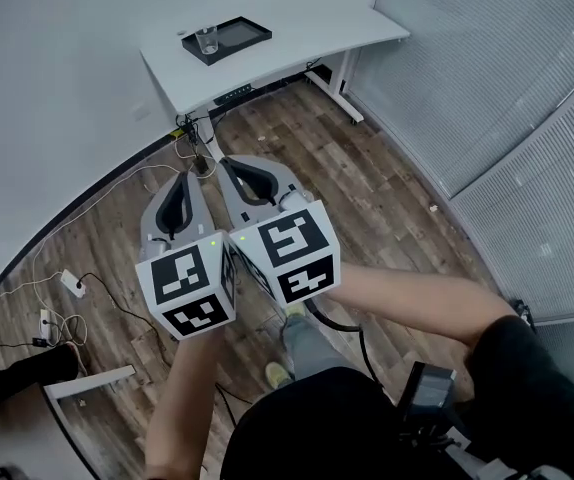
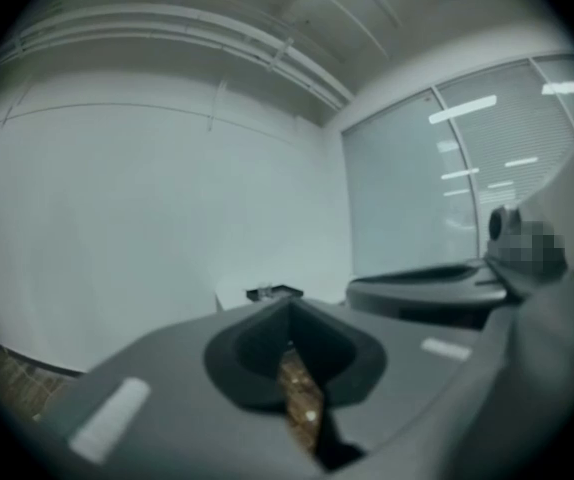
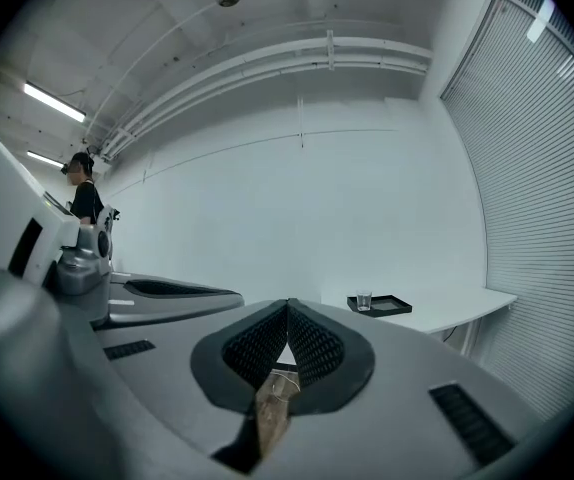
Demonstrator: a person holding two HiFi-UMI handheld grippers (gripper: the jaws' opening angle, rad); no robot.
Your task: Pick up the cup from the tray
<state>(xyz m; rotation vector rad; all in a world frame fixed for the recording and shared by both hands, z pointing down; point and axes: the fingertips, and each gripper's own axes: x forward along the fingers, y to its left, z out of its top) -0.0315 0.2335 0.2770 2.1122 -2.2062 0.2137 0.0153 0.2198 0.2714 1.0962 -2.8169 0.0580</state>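
On the tray [image 1: 243,34] the cup [image 1: 207,40] stands upright — left tongs [image 1: 189,176], right tongs [image 1: 233,168] closed, empty.

Item count:
- White desk [image 1: 297,53] with curved front edge: one.
- Black rectangular tray [image 1: 239,34]: one.
- Clear glass cup [image 1: 207,41]: one.
- Grey hand-held two-jaw grippers: two, namely the left gripper [image 1: 191,174] and the right gripper [image 1: 229,162].
- Black-and-white marker cubes [image 1: 189,290]: two, one per gripper.
- White plug blocks [image 1: 72,283] on the wood floor: two.
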